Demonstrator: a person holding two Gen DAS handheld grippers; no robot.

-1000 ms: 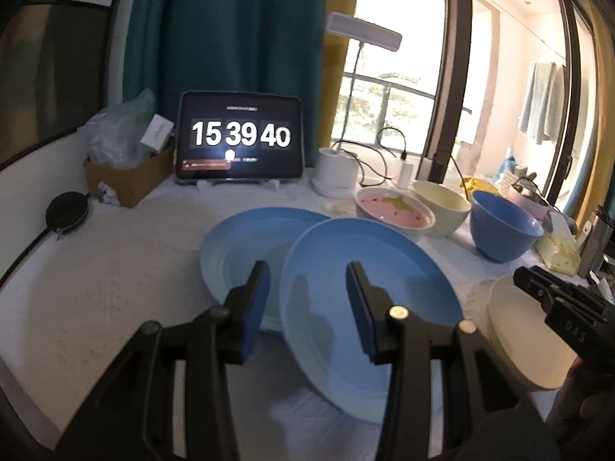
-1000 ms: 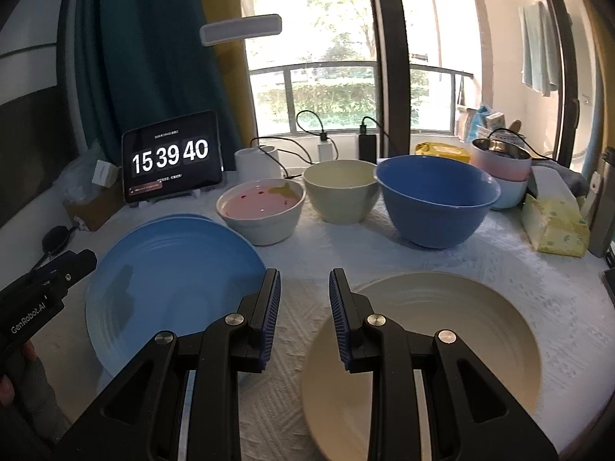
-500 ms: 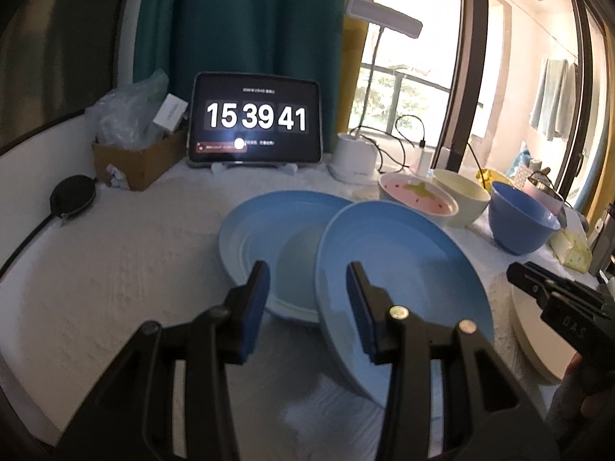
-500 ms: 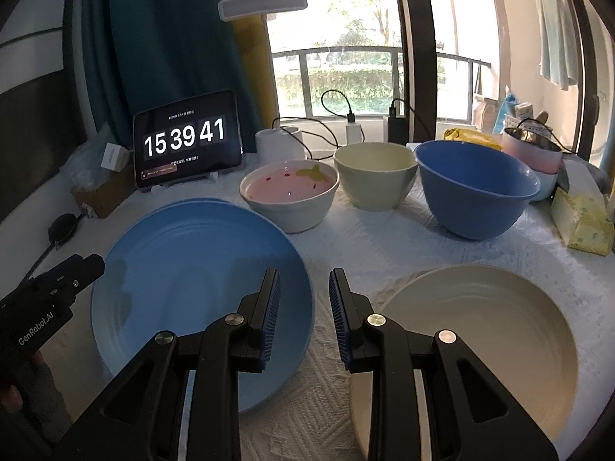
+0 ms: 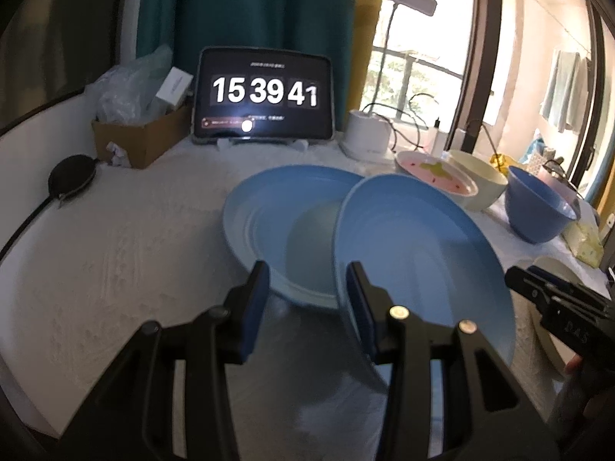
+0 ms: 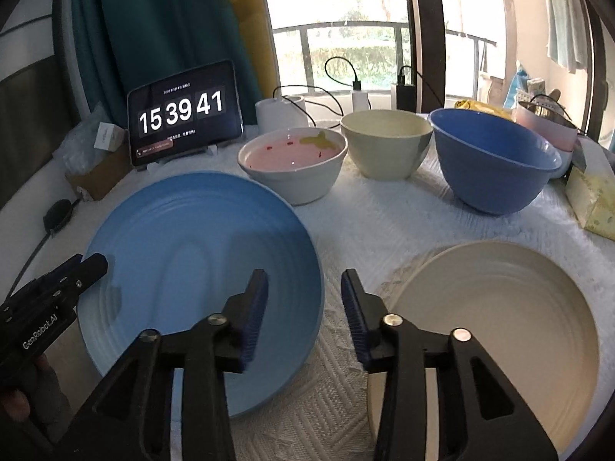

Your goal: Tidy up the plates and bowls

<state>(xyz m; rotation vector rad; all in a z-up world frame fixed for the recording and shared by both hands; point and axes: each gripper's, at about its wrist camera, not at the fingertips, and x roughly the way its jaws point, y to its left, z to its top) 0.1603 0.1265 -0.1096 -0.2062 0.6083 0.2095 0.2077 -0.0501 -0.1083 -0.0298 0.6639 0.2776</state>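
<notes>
The top blue plate [image 5: 423,253] sits tilted, its left edge lapping over the lower blue plate [image 5: 276,230], which lies flat on the white-clothed desk [image 5: 134,253]. In the left view the top plate's near edge passes just beside the left tool's [image 5: 303,299] right finger; nothing sits between the pads, which stand moderately apart. The right tool [image 6: 303,299] hovers above the gap between the top blue plate and the cream plate [image 6: 496,330], its jaws opening with only cloth showing between them. The cream plate lies flat at the desk's right, apart from the blue one.

Behind the plates stand three bowls in a row: a pink bowl [image 6: 292,165], a cream bowl [image 6: 388,142] and a blue bowl [image 6: 492,161]. Farther back a tablet [image 6: 184,115] shows a clock, with a cardboard box [image 5: 138,134] to its left.
</notes>
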